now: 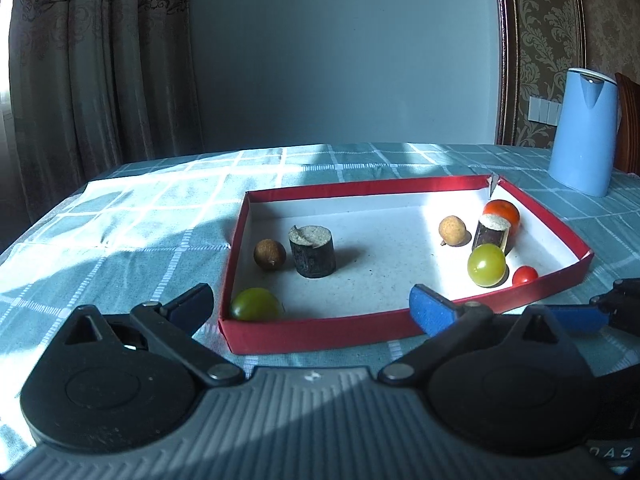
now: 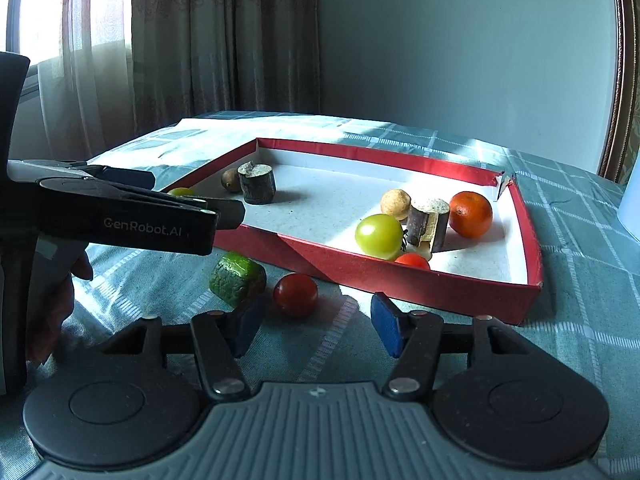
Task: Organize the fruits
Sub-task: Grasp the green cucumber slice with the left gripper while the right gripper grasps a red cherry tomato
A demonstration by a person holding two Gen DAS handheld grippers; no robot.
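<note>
A red tray (image 1: 320,332) (image 2: 400,276) holds fruits: a green grape (image 1: 256,305), a brown longan (image 1: 270,255) and a dark stump piece (image 1: 312,251) at its left; a green fruit (image 1: 486,265) (image 2: 379,237), an orange (image 1: 503,212) (image 2: 470,214), a pale longan (image 1: 452,231), a second stump piece (image 1: 491,236) and a cherry tomato (image 1: 525,275) at its right. On the cloth before the tray lie a green bumpy chunk (image 2: 237,278) and a red tomato (image 2: 296,294). My left gripper (image 1: 310,306) is open and empty at the tray's near wall. My right gripper (image 2: 316,320) is open, just short of the tomato.
A blue kettle (image 1: 584,132) stands at the back right on the checked green tablecloth (image 1: 140,220). Curtains hang behind the table's far left edge. The left gripper's body (image 2: 132,216) crosses the left of the right wrist view.
</note>
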